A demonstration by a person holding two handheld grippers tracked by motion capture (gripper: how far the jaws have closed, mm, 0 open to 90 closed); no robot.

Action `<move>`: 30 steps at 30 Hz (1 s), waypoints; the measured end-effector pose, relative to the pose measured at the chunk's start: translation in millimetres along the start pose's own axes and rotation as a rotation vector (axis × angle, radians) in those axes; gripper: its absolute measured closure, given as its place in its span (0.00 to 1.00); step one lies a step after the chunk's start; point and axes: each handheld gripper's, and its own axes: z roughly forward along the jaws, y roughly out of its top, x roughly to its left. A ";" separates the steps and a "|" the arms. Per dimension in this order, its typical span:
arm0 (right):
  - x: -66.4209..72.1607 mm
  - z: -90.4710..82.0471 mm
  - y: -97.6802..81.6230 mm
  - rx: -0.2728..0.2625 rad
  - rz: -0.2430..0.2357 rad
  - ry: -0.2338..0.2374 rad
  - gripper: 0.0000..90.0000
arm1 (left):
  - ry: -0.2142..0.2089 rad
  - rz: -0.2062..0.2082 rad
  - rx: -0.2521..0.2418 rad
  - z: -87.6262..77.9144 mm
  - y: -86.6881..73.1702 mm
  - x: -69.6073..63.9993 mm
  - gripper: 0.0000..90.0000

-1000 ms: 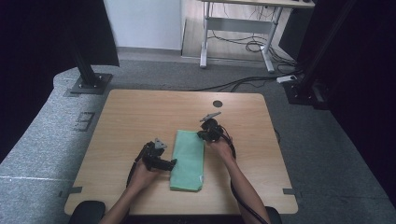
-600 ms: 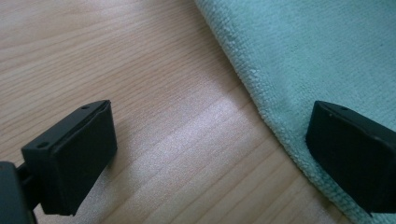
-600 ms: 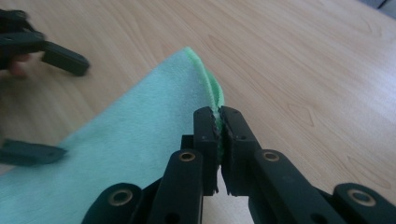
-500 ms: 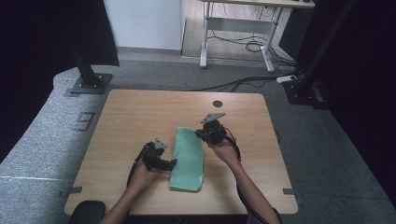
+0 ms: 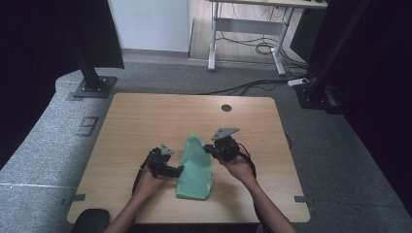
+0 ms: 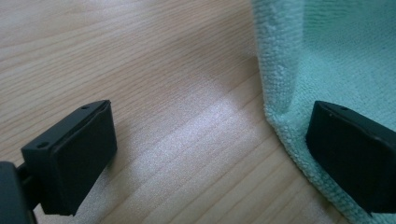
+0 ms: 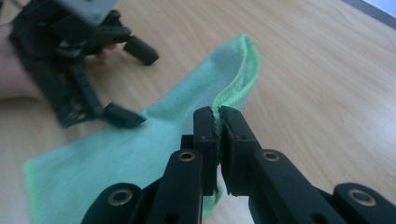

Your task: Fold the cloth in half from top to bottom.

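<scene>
Pale wood grain covers the worktop (image 5: 145, 121), a rounded slab with a small dark round hole (image 5: 226, 108) near its far edge. On its near half lies a green cloth (image 5: 194, 167), a folded microfibre piece with a brighter stitched hem; its near end rests flat on the wood while its far end is lifted off the surface into a peak. The right tool (image 7: 218, 119) is clamped on that raised hem, jaws pressed together with the fabric edge pinched between them, and it is held above the worktop. The left tool (image 5: 180, 169) sits low at the cloth's left edge with jaws spread wide: one over bare wood, the other resting on the cloth's edge.
</scene>
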 end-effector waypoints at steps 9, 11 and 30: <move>20.0 -12.9 -16.0 0.013 -0.024 0.040 0.94 | 0.002 -0.001 0.000 0.0 -0.1 -0.1 0.02; 23.3 -13.6 -19.4 0.017 -0.028 0.050 0.94 | 0.001 -0.001 0.001 -0.2 -0.1 -0.1 0.02; 54.7 -0.8 -73.1 0.090 0.025 0.139 0.93 | 0.004 -0.002 0.001 -0.2 -0.2 -0.2 0.02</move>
